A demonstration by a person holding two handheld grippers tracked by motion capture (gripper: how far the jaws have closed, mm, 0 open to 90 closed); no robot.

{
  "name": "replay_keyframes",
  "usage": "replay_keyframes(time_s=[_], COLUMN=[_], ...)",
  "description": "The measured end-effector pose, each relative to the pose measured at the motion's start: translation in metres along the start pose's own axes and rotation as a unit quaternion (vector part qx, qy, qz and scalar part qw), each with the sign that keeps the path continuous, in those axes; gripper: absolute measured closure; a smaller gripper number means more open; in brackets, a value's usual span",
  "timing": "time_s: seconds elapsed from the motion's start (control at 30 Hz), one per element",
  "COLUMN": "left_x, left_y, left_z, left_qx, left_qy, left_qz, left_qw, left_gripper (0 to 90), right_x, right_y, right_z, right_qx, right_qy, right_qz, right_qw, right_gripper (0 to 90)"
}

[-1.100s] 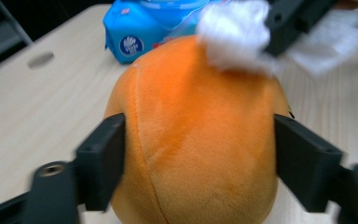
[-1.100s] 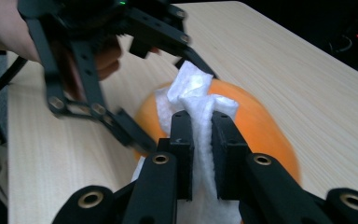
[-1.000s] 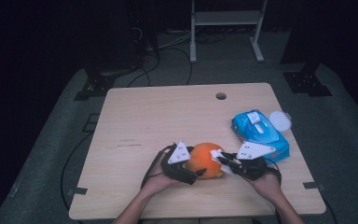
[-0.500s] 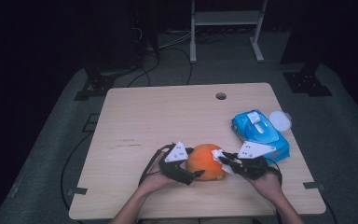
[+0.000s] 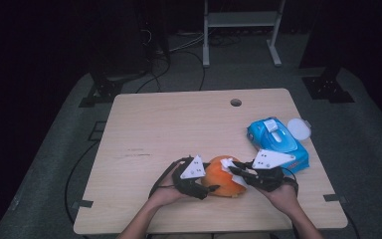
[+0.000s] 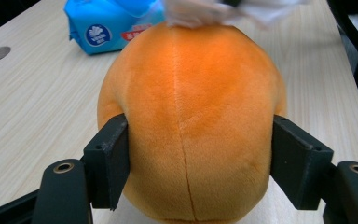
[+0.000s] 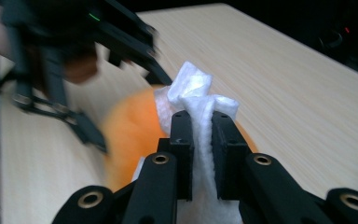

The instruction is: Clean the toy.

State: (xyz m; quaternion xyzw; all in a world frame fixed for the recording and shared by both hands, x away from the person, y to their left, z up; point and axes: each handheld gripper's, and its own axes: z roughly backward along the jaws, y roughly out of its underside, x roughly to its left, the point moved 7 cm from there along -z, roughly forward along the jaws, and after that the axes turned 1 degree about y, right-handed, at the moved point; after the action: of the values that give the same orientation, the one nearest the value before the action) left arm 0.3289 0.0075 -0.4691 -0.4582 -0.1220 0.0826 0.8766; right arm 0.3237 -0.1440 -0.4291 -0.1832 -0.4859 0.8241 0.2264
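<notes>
We hold both forearms in from the near edge. Our left gripper (image 5: 210,188) has just been closing — its jaws now press a soft orange ball (image 6: 191,121) from both sides. Our right gripper (image 5: 232,172) pinches a white wipe (image 7: 200,116) — jaws nearly together.

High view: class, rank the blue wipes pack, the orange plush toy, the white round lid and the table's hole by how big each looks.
1. blue wipes pack
2. orange plush toy, partly hidden by the grippers, so a close call with the pack
3. white round lid
4. hole
</notes>
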Motion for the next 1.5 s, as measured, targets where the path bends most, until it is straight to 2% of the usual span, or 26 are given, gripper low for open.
replay_keyframes(time_s=[0.07,0.17,0.23,0.33,0.37,0.4,0.5,0.53,0.63,0.73,0.77,0.83,0.9,0.97,1.07,1.1,1.17,1.2,1.23,1.27,1.3,1.37,1.4,1.43,1.47,1.5], left_x=[0.0,0.002,0.001,-0.003,-0.003,-0.003,-0.002,-0.001,0.001,-0.002,-0.007,-0.012,-0.012,-0.009,-0.006,-0.005,-0.003,-0.003,-0.003,-0.002,-0.002,-0.001,-0.001,0.0,0.003,0.003], left_y=[0.0,-0.004,-0.004,-0.006,-0.006,-0.005,-0.004,-0.003,-0.004,-0.005,-0.008,-0.009,-0.008,-0.004,0.002,0.002,-0.001,-0.001,-0.004,-0.007,-0.007,-0.004,-0.004,-0.001,0.005,0.005], left_z=[-0.001,-0.004,-0.005,-0.006,-0.006,-0.006,-0.006,-0.006,-0.006,-0.008,-0.008,-0.009,-0.008,-0.007,-0.008,-0.008,-0.009,-0.009,-0.01,-0.012,-0.012,-0.014,-0.014,-0.012,-0.008,-0.008], left_qx=[-0.001,-0.007,-0.001,0.0,0.0,0.005,0.002,-0.011,-0.033,-0.028,-0.019,-0.006,-0.004,-0.009,-0.012,-0.011,-0.015,-0.015,-0.018,-0.013,-0.013,-0.009,-0.009,-0.008,-0.006,-0.006], left_qy=[0.002,-0.008,-0.013,-0.017,-0.017,-0.019,-0.017,-0.007,0.009,-0.003,-0.012,-0.018,-0.02,-0.014,-0.009,-0.011,-0.008,-0.008,-0.004,0.002,0.002,-0.007,-0.007,-0.01,-0.008,-0.008], left_qz=[0.004,0.02,0.016,0.007,0.007,0.0,0.001,0.022,0.044,0.028,-0.001,-0.029,-0.032,-0.032,-0.02,-0.014,0.008,0.008,0.027,0.058,0.058,0.064,0.064,0.058,0.054,0.054], left_qw=[1.0,0.9997,0.9998,0.9998,0.9998,0.9998,0.9999,0.9997,0.9985,0.9992,0.9997,0.9994,0.9993,0.9994,0.9997,0.9998,0.9998,0.9998,0.9994,0.9982,0.9982,0.9979,0.9979,0.9983,0.9985,0.9985], left_gripper=[29.4,29.0,28.2,27.5,26.9,26.3,22.5,19.7,19.2,23.1,25.5,26.6,28.0,29.3,28.5,27.0,18.3,14.3,10.3,8.6,8.4,8.9,13.4,13.4,22.4,24.1], right_x=[-0.005,0.01,0.023,0.041,0.041,0.044,0.037,0.025,0.014,0.017,0.029,0.041,0.04,0.028,0.0,-0.008,-0.018,-0.018,-0.016,-0.013,-0.013,0.004,0.004,0.008,0.011,0.011], right_y=[0.009,0.004,-0.001,-0.007,-0.007,-0.008,-0.007,-0.004,0.002,0.001,-0.004,-0.006,-0.008,-0.008,0.004,0.01,0.02,0.022,0.021,0.019,0.019,0.009,0.009,0.007,0.006,0.006], right_z=[0.0,-0.002,-0.008,-0.017,-0.017,-0.019,-0.017,-0.011,-0.005,-0.005,-0.01,-0.017,-0.02,-0.015,-0.006,-0.004,-0.001,-0.001,-0.001,-0.001,-0.001,-0.007,-0.007,-0.009,-0.01,-0.01], right_qx=[0.006,0.003,0.0,0.004,0.004,0.018,0.019,0.015,0.013,0.012,0.011,0.017,0.022,0.016,0.023,0.029,0.039,0.04,0.037,0.037,0.037,0.022,0.022,0.023,0.026,0.026], right_qy=[0.001,-0.003,-0.013,-0.047,-0.047,-0.037,-0.039,-0.027,-0.022,-0.02,-0.031,-0.041,-0.035,-0.025,0.007,0.002,0.016,0.017,0.015,0.014,0.014,-0.005,-0.005,-0.006,-0.004,-0.004], right_qz=[-0.01,0.008,0.021,0.031,0.031,0.058,0.043,0.029,0.012,0.013,0.022,0.039,0.048,0.033,0.007,-0.009,-0.026,-0.027,-0.027,-0.023,-0.023,-0.007,-0.007,0.0,0.014,0.014], right_qw=[0.9999,1.0,0.9997,0.9984,0.9984,0.9975,0.9981,0.9991,0.9996,0.9996,0.9992,0.9983,0.998,0.999,0.9997,0.9995,0.9988,0.9987,0.9988,0.999,0.999,0.9997,0.9997,0.9997,0.9996,0.9996], right_gripper=[79.3,79.4,79.4,79.4,79.4,79.5,79.6,79.6,79.6,79.6,79.5,79.6,79.6,79.6,79.5,79.5,79.6,79.5,79.5,79.5,79.5,79.3,79.3,79.2,79.3,79.3])
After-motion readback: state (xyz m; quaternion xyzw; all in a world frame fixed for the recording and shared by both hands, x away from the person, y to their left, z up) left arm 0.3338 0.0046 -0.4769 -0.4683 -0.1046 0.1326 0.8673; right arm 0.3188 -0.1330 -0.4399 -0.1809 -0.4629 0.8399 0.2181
